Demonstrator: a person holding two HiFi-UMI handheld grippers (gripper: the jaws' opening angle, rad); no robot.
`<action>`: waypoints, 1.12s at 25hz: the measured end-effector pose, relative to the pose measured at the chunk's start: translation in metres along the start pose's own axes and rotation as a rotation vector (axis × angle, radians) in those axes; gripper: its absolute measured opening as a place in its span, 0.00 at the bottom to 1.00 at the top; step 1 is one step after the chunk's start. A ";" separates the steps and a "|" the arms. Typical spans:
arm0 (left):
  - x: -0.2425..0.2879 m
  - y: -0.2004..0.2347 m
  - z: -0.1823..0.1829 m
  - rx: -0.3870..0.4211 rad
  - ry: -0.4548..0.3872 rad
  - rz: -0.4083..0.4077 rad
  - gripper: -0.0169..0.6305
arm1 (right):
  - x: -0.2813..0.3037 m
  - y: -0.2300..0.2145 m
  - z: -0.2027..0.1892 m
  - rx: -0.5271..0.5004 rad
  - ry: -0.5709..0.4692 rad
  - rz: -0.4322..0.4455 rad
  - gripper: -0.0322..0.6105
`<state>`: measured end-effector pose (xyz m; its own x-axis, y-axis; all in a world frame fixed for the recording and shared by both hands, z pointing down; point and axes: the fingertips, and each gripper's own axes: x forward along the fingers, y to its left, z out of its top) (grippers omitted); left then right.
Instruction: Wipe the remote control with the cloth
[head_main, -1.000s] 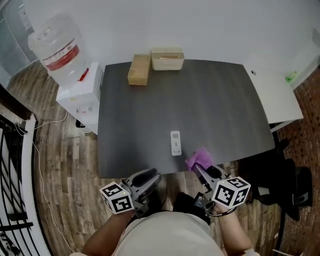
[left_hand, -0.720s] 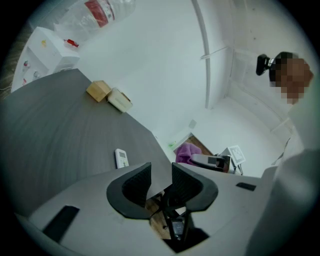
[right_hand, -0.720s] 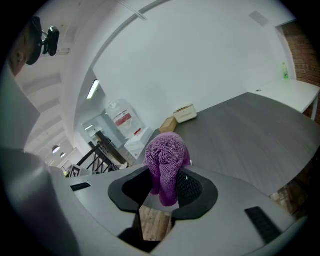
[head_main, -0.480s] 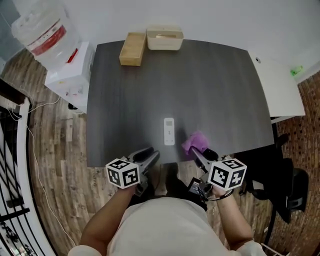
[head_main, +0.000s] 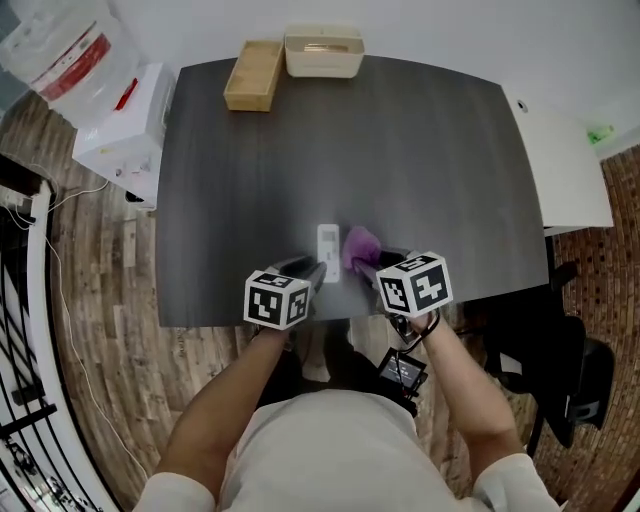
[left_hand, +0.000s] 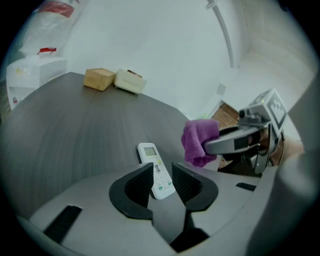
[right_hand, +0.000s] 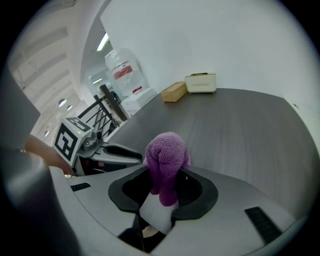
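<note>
From the head view, both my forearms reach out from my body over the near edge of the dark table (head_main: 420, 150), bent at the elbows and drawn in towards each other. My left claw (head_main: 312, 270) and right claw (head_main: 372, 268) sit side by side, marker cubes up, tips angled forward and down. The remote control (head_main: 327, 240) lies flat on the table just ahead of the left tips, and the purple cloth (head_main: 360, 247) hangs beside it from the right claw

In the left gripper view, my left claw (left_hand: 162, 177) holds its jaws partly apart, clamped on nothing. The remote control (left_hand: 155, 167) shows in the gap, lengthwise, buttons up. My right claw (left_hand: 225, 144) comes in from the right with the cloth (left_hand: 199, 141) bunched at its tip, above the table

In the right gripper view, my right claw (right_hand: 165, 187) is pinched tight on the cloth (right_hand: 167, 162), which stands up in a folded hump, and my left claw (right_hand: 107, 151) shows just beside it
</note>
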<state>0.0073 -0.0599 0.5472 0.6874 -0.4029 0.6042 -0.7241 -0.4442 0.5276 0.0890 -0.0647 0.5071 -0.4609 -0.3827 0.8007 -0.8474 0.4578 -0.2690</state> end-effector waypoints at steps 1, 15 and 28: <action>0.005 0.002 -0.001 0.017 0.021 0.018 0.19 | 0.009 -0.001 0.006 -0.035 0.025 0.001 0.24; 0.038 0.017 -0.032 -0.027 0.234 0.019 0.18 | 0.092 0.002 0.009 -0.308 0.395 0.062 0.24; 0.038 0.019 -0.035 -0.080 0.199 0.014 0.18 | 0.088 -0.061 0.016 -0.301 0.349 -0.208 0.24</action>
<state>0.0176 -0.0554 0.6006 0.6583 -0.2389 0.7138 -0.7411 -0.3716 0.5591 0.0959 -0.1391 0.5849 -0.1314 -0.2227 0.9660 -0.7746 0.6312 0.0402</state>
